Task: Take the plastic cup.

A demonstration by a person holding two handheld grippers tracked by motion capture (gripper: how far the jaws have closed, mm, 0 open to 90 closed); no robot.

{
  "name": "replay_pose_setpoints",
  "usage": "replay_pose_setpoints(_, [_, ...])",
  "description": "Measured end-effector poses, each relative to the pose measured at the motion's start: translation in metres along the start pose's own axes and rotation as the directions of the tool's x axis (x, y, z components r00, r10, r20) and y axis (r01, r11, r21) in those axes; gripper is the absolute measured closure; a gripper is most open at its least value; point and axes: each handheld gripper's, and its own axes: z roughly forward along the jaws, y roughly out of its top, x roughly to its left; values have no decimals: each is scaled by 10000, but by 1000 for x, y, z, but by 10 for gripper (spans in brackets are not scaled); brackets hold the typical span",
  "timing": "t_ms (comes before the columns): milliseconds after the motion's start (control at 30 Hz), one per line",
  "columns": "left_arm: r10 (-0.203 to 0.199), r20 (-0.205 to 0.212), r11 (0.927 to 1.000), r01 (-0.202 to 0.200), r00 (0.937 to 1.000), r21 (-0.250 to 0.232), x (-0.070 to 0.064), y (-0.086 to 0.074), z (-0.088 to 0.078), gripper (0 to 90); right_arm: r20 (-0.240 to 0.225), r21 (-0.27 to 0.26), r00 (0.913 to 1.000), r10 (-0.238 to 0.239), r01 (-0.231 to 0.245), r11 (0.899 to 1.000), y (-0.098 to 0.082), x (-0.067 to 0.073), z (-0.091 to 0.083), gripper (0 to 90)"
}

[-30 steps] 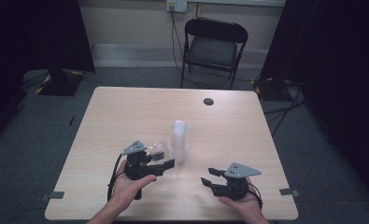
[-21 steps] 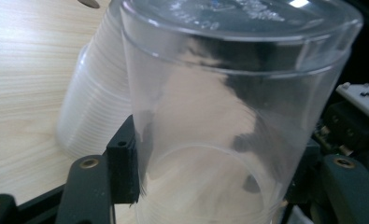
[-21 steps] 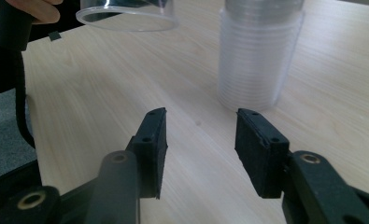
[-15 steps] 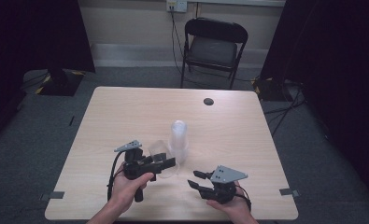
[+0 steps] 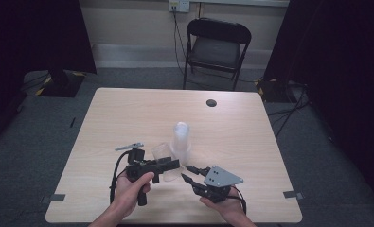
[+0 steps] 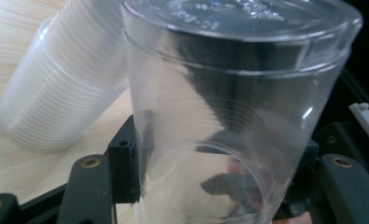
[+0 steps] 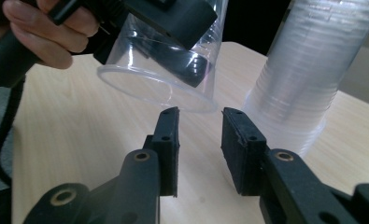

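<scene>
Holding a single clear plastic cup (image 5: pixel 162 152) off the table, L gripper (image 5: pixel 171 165) has its jaws pinched narrow across the wall, one pad each side (seen through the wall in left gripper view). Cup (image 6: pixel 229 116) sits at approx 9 o'clock of the upright stack of nested cups (image 5: pixel 180 142), just beside it.

Handling, judged: v. light, thin-walled, flexes under squeeze, slick; would crack or buckle if over-gripped. Best hold = near the rolled rim, stiffest part, w/ light pressure.

Orientation: long axis tilted, closer to level than upright; in right gripper view the mouth (image 7: pixel 156 88) faces down toward R gripper (image 7: pixel 201 135), base away.

R gripper jaws part-way apart, have just been closing, nothing between them; tips sit just below the cup rim, not touching.
</scene>
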Motion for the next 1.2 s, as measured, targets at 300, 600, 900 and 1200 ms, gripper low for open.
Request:
replay_pose_setpoints(300, [-478,433,9988,483,9979,-106,-4,0,-1,395,343,-586,9990,-284,304,9978,8,3,8,704])
replay_pose_setpoints(600, [-800,707,9966,813,9943,-155,-3,-1,0,405,510,-1167,9980,-384,442,9922,12,5,20,756])
replay_pose_setpoints(900, [-904,1171,9958,913,9890,-23,-10,-6,6,418,763,-1963,9964,-366,510,9792,11,7,19,751])
replay_pose_setpoints(1200, [-707,1168,9975,708,9906,32,-9,-7,9,336,1143,-1881,9921,-514,725,9795,9,9,17,839])
